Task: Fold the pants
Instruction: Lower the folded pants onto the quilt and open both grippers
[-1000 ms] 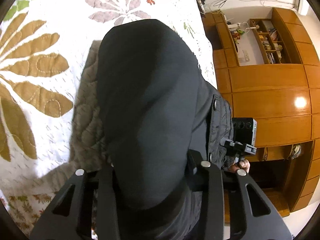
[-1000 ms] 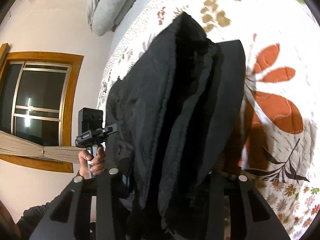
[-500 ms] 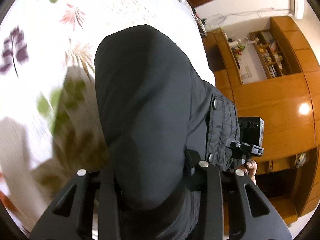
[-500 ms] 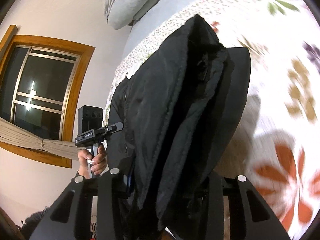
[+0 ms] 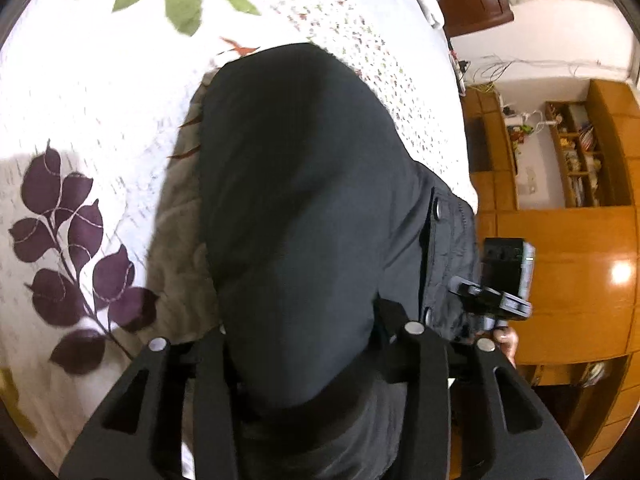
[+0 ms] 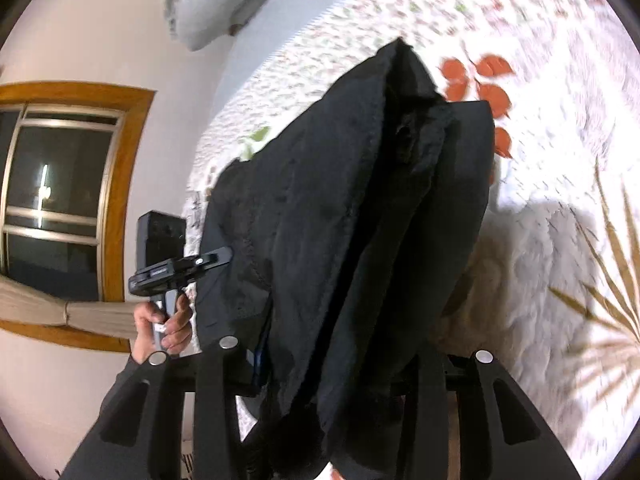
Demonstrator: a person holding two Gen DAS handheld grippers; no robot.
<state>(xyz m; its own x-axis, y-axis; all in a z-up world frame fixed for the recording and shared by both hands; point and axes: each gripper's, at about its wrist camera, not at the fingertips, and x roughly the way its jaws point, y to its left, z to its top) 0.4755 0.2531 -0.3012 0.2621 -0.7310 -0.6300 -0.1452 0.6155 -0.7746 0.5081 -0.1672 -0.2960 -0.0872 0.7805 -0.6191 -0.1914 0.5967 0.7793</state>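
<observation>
The pants (image 5: 304, 208) are matt black cloth; the bedspread (image 5: 100, 92) is quilted, stitched fabric; the cabinets (image 5: 560, 256) are glossy varnished wood.

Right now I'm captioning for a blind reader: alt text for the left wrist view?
The left gripper clamps dark folded pants above a floral quilted bedspread. At right, the right gripper and wooden cabinets.

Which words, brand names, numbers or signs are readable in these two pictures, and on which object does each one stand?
None can be read.
Left gripper: a small pale marking on its clamp bar, too small and blurred.
Pants: no label shows.
Bedspread: only leaf prints.
</observation>
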